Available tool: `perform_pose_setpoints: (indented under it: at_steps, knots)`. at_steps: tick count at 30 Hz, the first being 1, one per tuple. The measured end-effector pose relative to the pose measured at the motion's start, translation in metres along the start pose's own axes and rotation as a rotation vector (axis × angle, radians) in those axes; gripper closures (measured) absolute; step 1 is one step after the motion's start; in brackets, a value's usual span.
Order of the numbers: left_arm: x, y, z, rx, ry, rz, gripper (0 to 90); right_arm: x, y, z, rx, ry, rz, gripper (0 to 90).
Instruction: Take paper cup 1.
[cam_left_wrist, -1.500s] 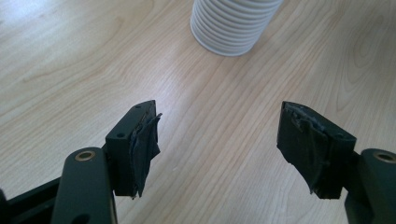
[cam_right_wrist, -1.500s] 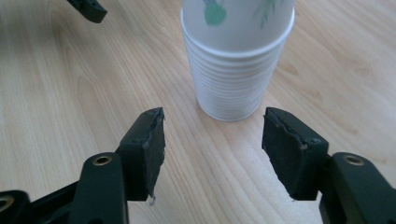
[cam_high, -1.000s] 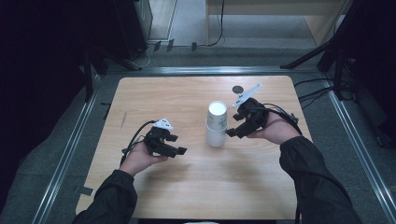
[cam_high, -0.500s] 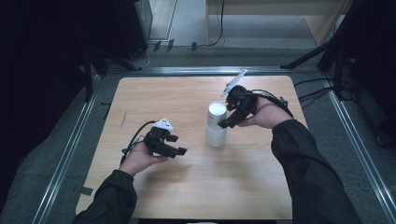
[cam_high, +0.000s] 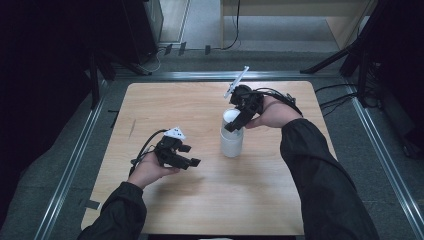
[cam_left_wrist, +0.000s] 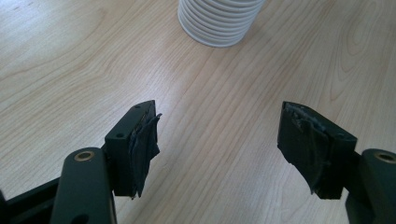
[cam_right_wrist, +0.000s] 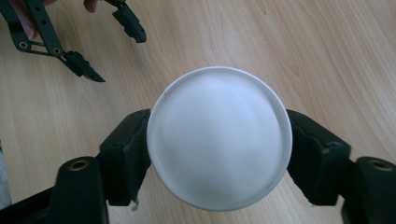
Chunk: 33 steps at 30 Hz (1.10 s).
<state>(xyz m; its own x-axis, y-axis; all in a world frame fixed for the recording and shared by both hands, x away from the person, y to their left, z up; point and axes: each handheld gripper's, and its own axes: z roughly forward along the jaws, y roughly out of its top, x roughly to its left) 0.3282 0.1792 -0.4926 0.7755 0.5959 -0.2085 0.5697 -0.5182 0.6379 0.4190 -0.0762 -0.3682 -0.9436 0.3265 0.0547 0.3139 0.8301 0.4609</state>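
A wooden table (cam_high: 210, 205) stands on grey floor (cam_high: 200, 20)

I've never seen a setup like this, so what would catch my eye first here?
A white stack of cups standing upside down in the middle of the wooden table. The right gripper comes down over its top, its fingers closing in on either side of the top cup. The left gripper hovers to the stack's left, holding nothing.
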Motion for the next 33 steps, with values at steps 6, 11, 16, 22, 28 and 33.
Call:
perform_pose_setpoints:
  at_steps: [6,11,16,22,28,33]
  knots:
    - [0.000,0.000,0.000,0.002,-0.006,-0.004,27.4,0.000,0.002,0.000,0.020,-0.006,-0.024,33.0]
    - [0.000,0.000,0.001,0.004,-0.007,0.003,26.6,0.001,0.003,-0.004,0.027,-0.012,-0.034,33.3]
    - [0.000,0.000,0.000,0.003,-0.007,0.000,26.1,0.002,0.004,-0.012,0.010,-0.010,-0.028,33.3]
    - [0.000,0.000,-0.001,0.000,-0.008,0.002,26.1,0.004,0.008,-0.023,0.003,-0.014,-0.024,33.4]
    - [0.000,0.000,-0.002,-0.004,-0.010,-0.001,25.4,0.009,0.013,-0.038,-0.008,-0.021,-0.028,33.5]
    - [0.000,0.000,-0.002,-0.011,-0.017,0.001,25.3,0.015,0.017,-0.052,-0.004,-0.038,-0.050,33.8]
